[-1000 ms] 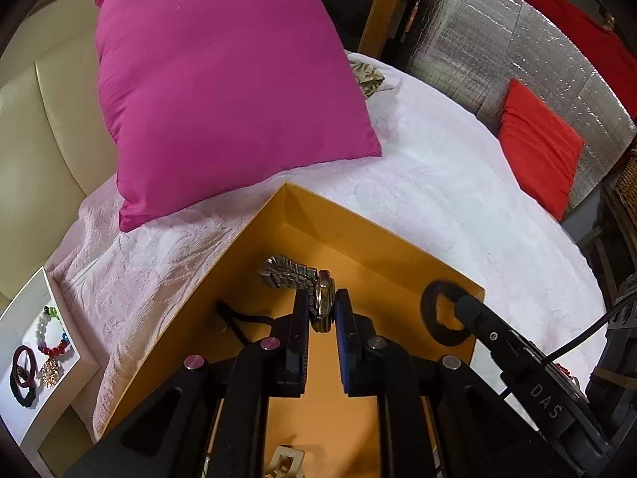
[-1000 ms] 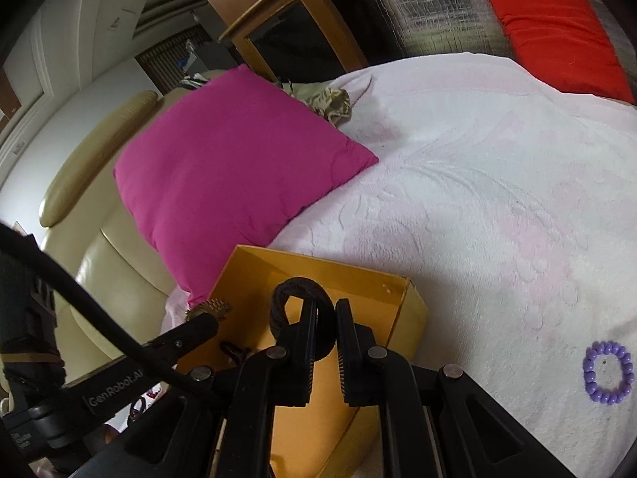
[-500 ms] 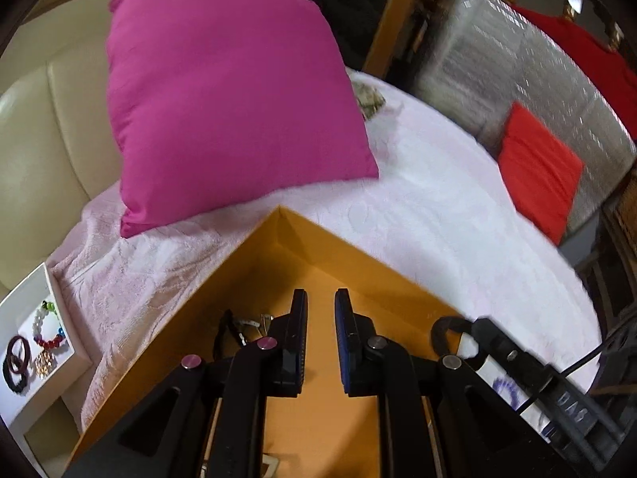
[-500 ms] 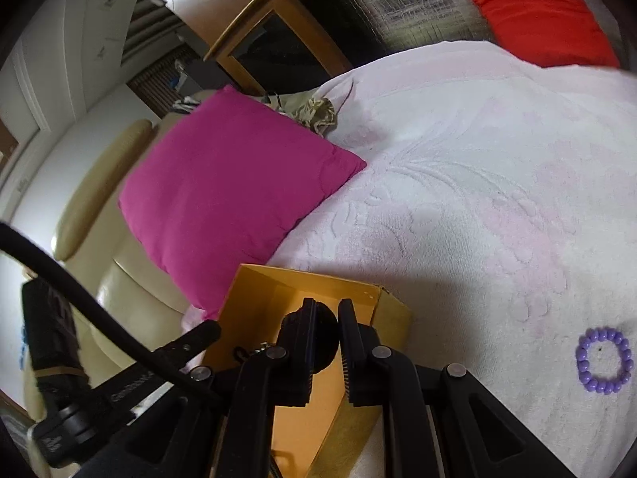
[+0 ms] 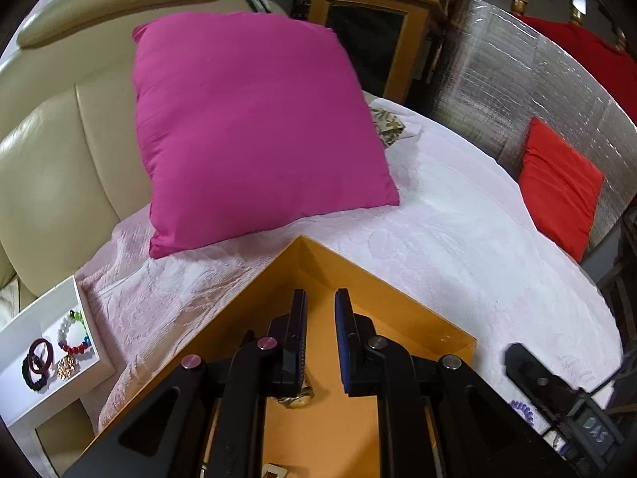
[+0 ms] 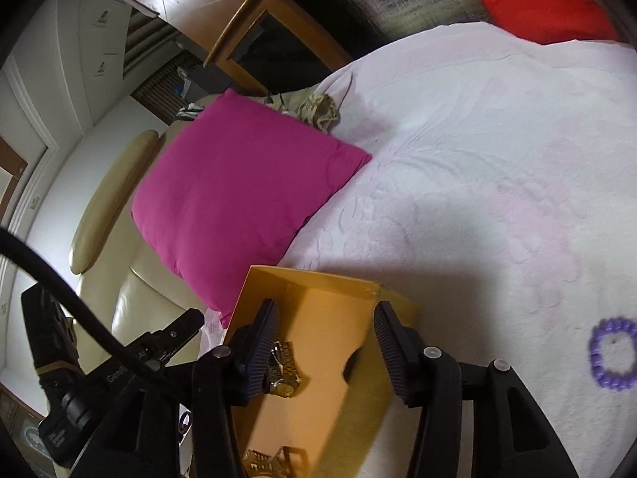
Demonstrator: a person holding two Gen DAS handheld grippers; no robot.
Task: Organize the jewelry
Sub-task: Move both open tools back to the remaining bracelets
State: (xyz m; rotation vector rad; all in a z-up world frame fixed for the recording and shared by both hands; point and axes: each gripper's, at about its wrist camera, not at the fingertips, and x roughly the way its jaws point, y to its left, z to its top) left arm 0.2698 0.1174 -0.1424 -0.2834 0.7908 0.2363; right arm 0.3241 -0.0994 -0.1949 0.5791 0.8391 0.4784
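An orange open box (image 5: 382,283) lies on the white bedspread; it also shows in the right wrist view (image 6: 318,290). A gold watch (image 6: 282,374) lies inside it, partly behind my left fingers in the left wrist view (image 5: 296,398). A black ring-shaped item (image 6: 350,364) is blurred inside the box by its right wall. My left gripper (image 5: 320,298) hovers over the box, jaws slightly apart and empty. My right gripper (image 6: 326,314) is wide open and empty above the box. A purple bead bracelet (image 6: 613,354) lies on the bedspread to the right.
A magenta pillow (image 5: 254,127) leans on the cream headboard behind the box. A white tray (image 5: 47,354) at left holds bead bracelets and dark rings. A red cushion (image 5: 557,183) stands at far right. Gold pieces (image 6: 262,464) lie at the box's near end.
My left gripper let go of the gold watch, which now lies in the box. My right gripper opened wide and dropped the black ring into the box.
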